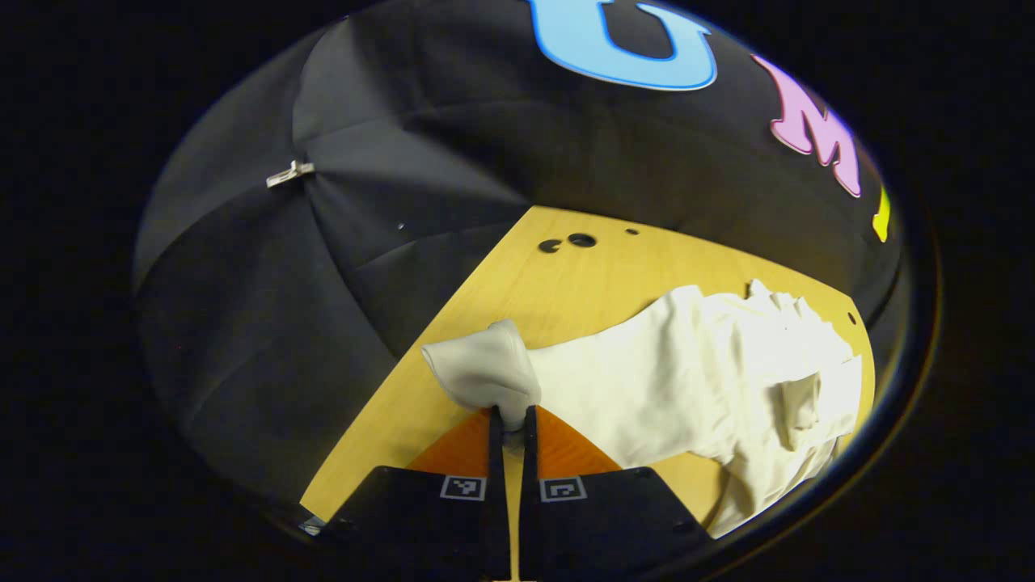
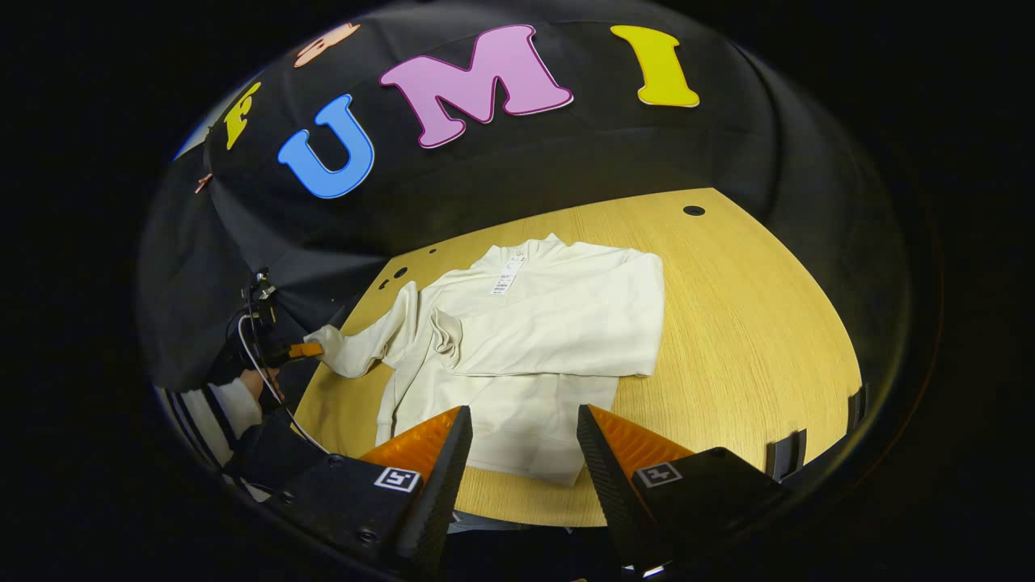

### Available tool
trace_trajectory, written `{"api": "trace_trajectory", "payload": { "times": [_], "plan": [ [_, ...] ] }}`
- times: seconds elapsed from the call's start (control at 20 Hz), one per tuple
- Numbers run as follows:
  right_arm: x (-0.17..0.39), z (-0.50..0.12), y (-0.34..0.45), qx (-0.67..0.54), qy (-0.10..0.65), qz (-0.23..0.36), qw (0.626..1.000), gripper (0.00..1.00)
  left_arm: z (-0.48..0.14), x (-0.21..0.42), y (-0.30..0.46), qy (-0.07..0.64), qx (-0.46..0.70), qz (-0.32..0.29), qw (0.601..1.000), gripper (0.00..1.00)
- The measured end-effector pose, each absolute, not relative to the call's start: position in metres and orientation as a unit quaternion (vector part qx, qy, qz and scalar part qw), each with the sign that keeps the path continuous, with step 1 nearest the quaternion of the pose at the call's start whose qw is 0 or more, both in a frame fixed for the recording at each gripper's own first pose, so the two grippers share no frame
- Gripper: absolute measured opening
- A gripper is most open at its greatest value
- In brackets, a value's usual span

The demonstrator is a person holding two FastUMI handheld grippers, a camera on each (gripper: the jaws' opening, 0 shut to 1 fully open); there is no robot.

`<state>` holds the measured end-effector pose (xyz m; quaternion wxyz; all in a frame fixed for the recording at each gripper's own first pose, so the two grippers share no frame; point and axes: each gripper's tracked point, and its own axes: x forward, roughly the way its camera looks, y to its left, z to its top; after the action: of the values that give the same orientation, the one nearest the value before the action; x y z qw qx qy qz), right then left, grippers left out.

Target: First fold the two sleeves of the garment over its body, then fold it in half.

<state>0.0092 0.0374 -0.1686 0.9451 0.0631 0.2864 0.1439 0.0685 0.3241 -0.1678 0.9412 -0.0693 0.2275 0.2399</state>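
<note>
— Garment [image 2: 525, 339]?
— Spread flat on the wooden table [image 2: 744, 323], collar toward the booth wall, one sleeve [image 2: 558, 343] already folded across the body.
— Other sleeve [image 1: 614, 388]?
— Stretched off the garment's side toward the table edge — cuff [image 1: 485, 372] pinched between both fingers of the left gripper [image 1: 511, 424].
— Right gripper [image 2: 517, 453]?
— Fingers spread wide, holding nothing, just above the garment's hem.

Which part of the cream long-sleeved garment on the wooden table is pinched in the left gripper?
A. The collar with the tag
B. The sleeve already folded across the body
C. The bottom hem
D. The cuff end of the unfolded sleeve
D: in the left gripper view the left gripper is shut on the cuff of the sleeve stretched out from the cream garment.
</note>
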Motion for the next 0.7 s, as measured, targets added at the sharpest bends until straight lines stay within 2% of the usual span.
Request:
{"api": "trace_trajectory", "payload": {
  "times": [0.35, 0.7],
  "plan": [
    [0.013, -0.166, 0.017, 0.084, 0.280, 0.130, 0.947, 0.81, -0.113, 0.112, 0.210, 0.186, -0.037, 0.151, 0.970, 0.10],
    [0.006, -0.170, -0.004, 0.096, 0.281, 0.110, 0.948, 0.81, -0.102, 0.149, 0.096, 0.190, -0.002, 0.056, 0.980, 0.10]
  ]
}}
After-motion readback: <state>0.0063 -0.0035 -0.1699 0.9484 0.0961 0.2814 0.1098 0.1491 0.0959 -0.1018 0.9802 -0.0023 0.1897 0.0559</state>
